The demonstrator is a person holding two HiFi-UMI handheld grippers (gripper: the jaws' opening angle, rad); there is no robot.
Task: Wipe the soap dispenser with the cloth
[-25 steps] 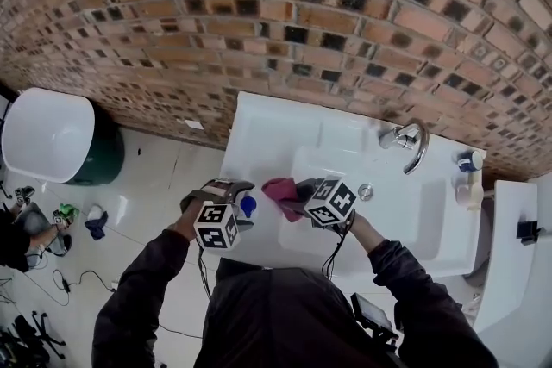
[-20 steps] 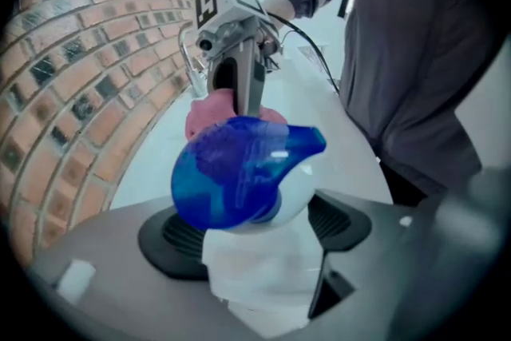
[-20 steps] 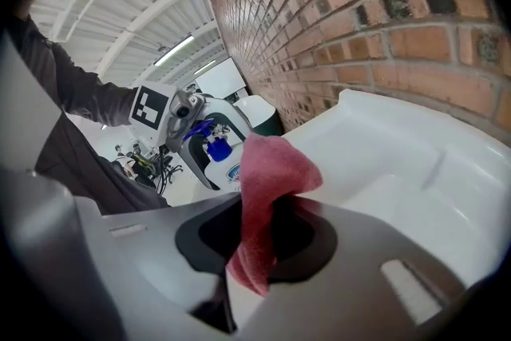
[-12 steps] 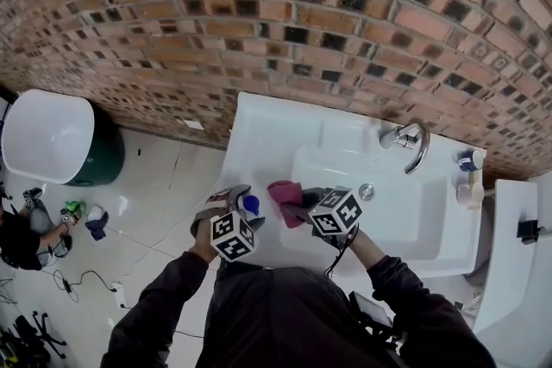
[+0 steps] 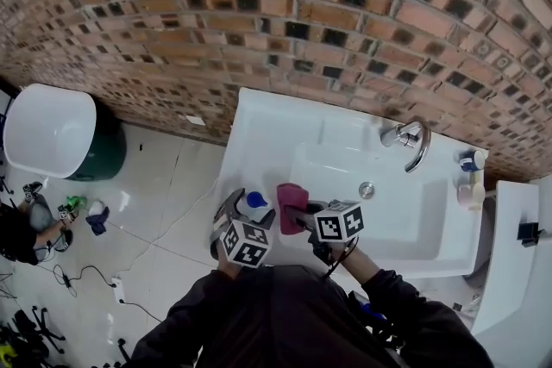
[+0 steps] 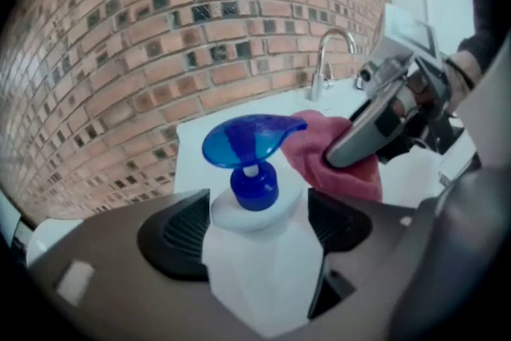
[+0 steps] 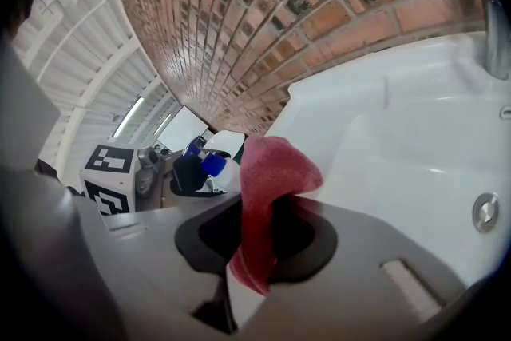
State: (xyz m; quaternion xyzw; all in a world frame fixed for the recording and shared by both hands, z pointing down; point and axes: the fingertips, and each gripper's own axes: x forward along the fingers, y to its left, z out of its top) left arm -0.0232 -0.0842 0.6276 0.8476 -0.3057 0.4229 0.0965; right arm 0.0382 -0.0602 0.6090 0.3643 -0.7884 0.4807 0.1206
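Note:
The soap dispenser (image 5: 254, 202), a white bottle with a blue pump, stands between the jaws of my left gripper (image 5: 250, 209) over the sink's front left corner. In the left gripper view the bottle (image 6: 255, 251) fills the gap and both pads press its sides. Those jaws have just been closing a little on it. My right gripper (image 5: 302, 215) is shut on a pinkish-red cloth (image 5: 291, 196), which hangs folded from its jaws (image 7: 267, 180). The cloth (image 6: 355, 176) sits just right of the blue pump (image 6: 249, 141), close to it; I cannot tell whether they touch.
A white sink (image 5: 259, 129) stands against the brick wall, with a chrome tap (image 5: 414, 142) and a drain (image 5: 366, 190). Small bottles (image 5: 470, 177) stand at its right end. A white-lidded green bin (image 5: 52, 134) and a crouching person (image 5: 21, 233) are on the floor at left.
Both grippers have drawn back toward my body and rolled. The dispenser and the cloth now sit closer together, over the sink's front edge.

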